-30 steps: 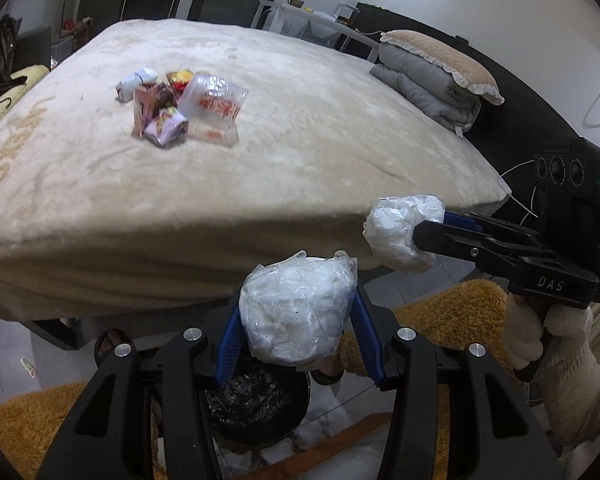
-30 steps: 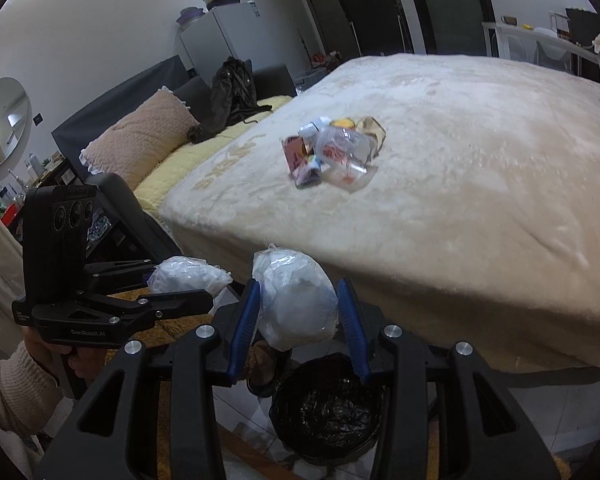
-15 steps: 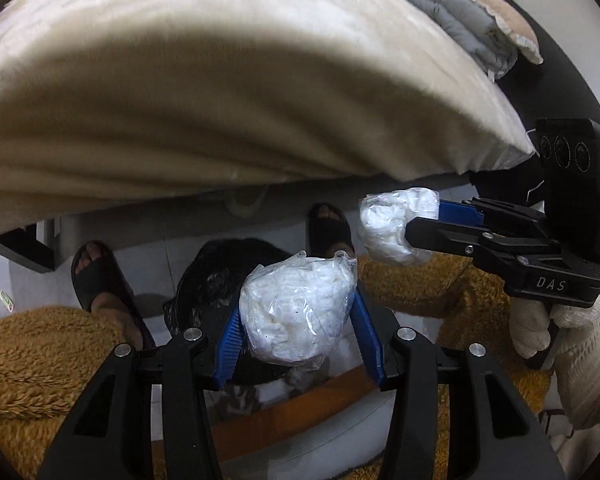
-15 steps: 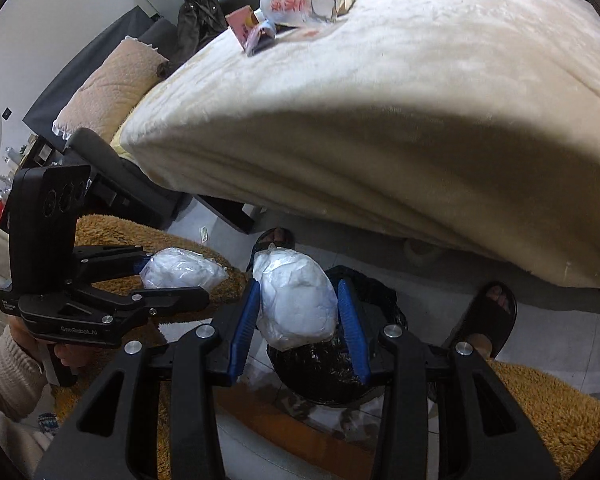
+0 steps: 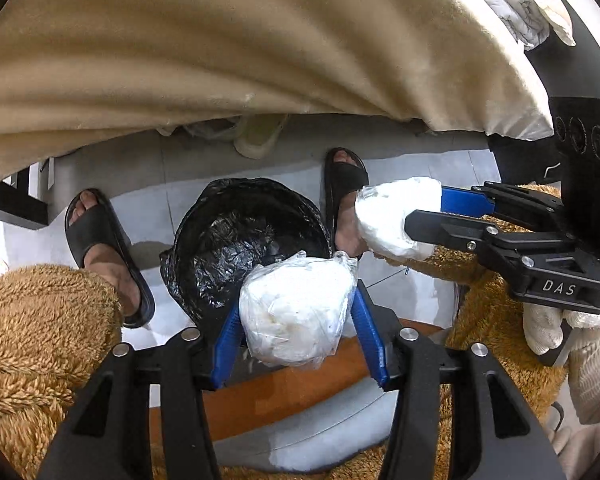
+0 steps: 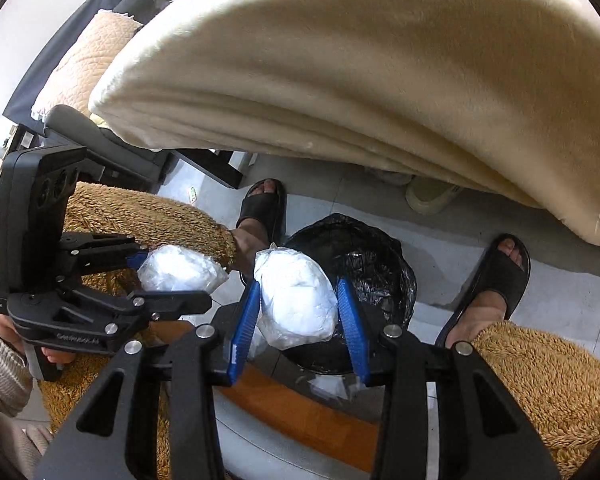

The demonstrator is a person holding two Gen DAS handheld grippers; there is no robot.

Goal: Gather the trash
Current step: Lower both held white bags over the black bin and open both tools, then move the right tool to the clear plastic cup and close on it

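A black bag-lined bin point(image 5: 240, 232) point(image 6: 368, 256) stands on the floor between the person's feet. My left gripper point(image 5: 296, 296) point(image 6: 176, 280) points steeply down with a white plastic-wrapped wad point(image 5: 296, 316) point(image 6: 180, 270) between its blue pads, over the bin's near right rim. Its jaws are opening, and the pads still touch the wad on both sides. My right gripper point(image 6: 298, 284) point(image 5: 404, 212) is shut on a second white wad point(image 6: 300, 300) point(image 5: 396, 216), which hangs at the bin's edge beside a foot.
The bed's cream blanket point(image 5: 260, 60) overhangs just beyond the bin. Feet in black sandals point(image 5: 104, 244) point(image 5: 344, 184) flank the bin, with brown fuzzy trouser legs point(image 5: 40, 340) on both sides. A beige slipper point(image 6: 428, 198) lies under the bed.
Both grippers have sunk and tipped downward with their wads. The bed top and its pile of wrappers have left the views; the floor, feet and bin now fill them.
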